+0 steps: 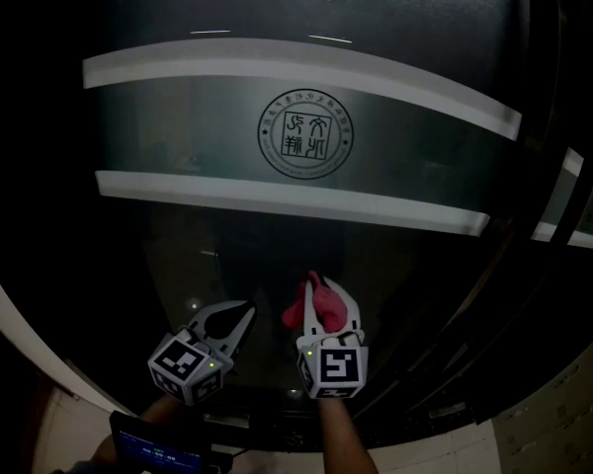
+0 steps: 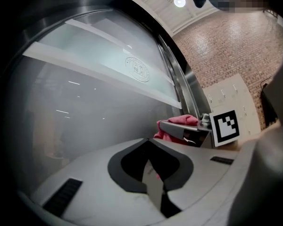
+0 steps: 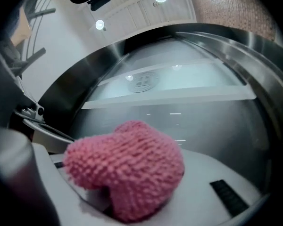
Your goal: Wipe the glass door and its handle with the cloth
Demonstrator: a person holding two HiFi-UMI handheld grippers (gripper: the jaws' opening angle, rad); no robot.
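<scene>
Head view down; all share glass door (image 1: 178,117).

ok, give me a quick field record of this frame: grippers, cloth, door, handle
left gripper: shut, nothing between its jaws, pointed at the lower glass
right gripper: shut on the fluffy pink knitted cloth
cloth: bunched, bulging out past the jaws toward the glass; contact with the glass cannot be told
door: dark glass door with a frosted band edged by two white stripes
marking: round seal logo in the band, above both grippers
handle: not made out in any view
</scene>
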